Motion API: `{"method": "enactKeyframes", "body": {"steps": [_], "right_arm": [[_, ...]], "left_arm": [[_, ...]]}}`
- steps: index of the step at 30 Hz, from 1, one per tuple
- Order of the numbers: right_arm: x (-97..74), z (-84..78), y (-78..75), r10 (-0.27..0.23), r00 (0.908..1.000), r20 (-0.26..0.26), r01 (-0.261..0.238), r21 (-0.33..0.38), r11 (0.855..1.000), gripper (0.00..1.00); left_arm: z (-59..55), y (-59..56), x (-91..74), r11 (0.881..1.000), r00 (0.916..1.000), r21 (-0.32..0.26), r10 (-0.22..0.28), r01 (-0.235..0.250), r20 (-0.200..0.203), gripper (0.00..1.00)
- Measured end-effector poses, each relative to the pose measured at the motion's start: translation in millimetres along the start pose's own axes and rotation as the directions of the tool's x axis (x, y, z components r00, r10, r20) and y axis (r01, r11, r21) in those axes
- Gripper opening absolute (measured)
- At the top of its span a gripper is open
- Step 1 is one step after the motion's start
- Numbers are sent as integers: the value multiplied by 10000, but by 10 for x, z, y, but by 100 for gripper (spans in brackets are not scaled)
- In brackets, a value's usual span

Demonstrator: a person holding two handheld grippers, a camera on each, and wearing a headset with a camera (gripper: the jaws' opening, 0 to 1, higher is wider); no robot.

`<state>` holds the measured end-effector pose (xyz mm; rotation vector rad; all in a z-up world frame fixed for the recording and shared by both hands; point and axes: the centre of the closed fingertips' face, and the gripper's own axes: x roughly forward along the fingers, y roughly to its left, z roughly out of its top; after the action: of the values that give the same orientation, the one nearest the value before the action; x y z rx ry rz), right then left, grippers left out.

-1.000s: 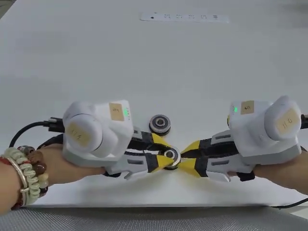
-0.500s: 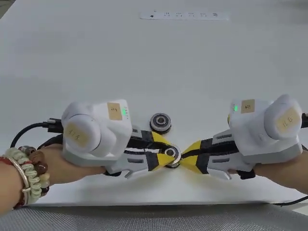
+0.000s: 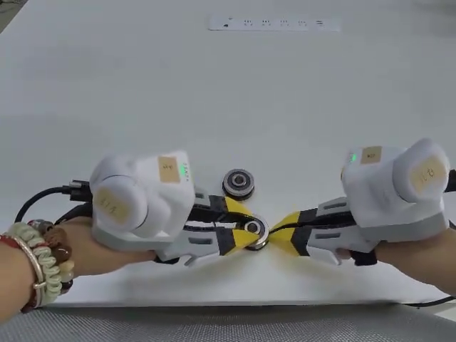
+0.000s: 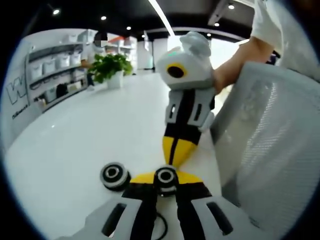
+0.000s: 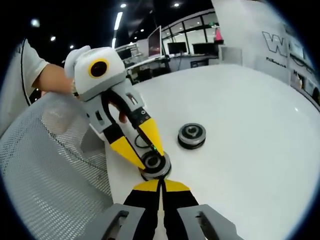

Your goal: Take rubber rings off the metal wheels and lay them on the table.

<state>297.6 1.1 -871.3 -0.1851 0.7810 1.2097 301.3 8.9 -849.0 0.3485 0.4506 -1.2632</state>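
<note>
A metal wheel (image 3: 251, 229) with a black rubber ring around it sits near the table's front edge. My left gripper (image 3: 246, 226) is shut on it, one yellow jaw on each side of the wheel (image 4: 166, 179). My right gripper (image 3: 275, 226) comes in from the right with its jaws shut, its tips against the wheel's (image 5: 156, 164) rim. Whether it pinches the rubber there I cannot tell. A second wheel (image 3: 237, 182) with its ring lies flat just behind, also seen as the wheel (image 4: 114, 175) and the wheel (image 5: 192, 135).
A white power strip (image 3: 274, 24) lies at the table's far edge. The table's front edge (image 3: 214, 302) runs just below both hands, with a grey mesh chair (image 5: 45, 160) beyond it. A black cable (image 3: 43, 194) trails off the left gripper.
The right gripper has drawn slightly to the right, its tips still at the wheel's rim. The left gripper and both wheels have stayed put.
</note>
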Motion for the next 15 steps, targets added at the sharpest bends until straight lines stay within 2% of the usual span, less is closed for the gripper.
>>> {"method": "enactKeyframes", "body": {"steps": [5, 8, 10, 13, 15], "right_arm": [[-4, 4, -18, 192, 9992, 364, -231, 1097, 9937, 0], [-18, 7, -24, 307, 9974, 651, -432, 2006, 9787, 0], [-24, 6, -40, 359, 9963, 776, -528, 2292, 9720, 0], [-30, 4, -40, 434, 9944, 960, -704, 2984, 9518, 0], [-36, 4, -47, 481, 9930, 1079, -805, 3205, 9438, 0]], "left_arm": [[0, -1, 2, 10000, 10000, 59, 14, -14, 31, 15], [-3, -1, 2, 9999, 10000, 119, 16, -17, 34, 15], [-3, -1, 1, 9999, 10000, 141, 22, -22, 36, 15], [-4, 0, 2, 9999, 10000, 160, 18, -19, 43, 15], [-4, 0, 2, 9999, 10000, 164, 15, -16, 54, 15]]}}
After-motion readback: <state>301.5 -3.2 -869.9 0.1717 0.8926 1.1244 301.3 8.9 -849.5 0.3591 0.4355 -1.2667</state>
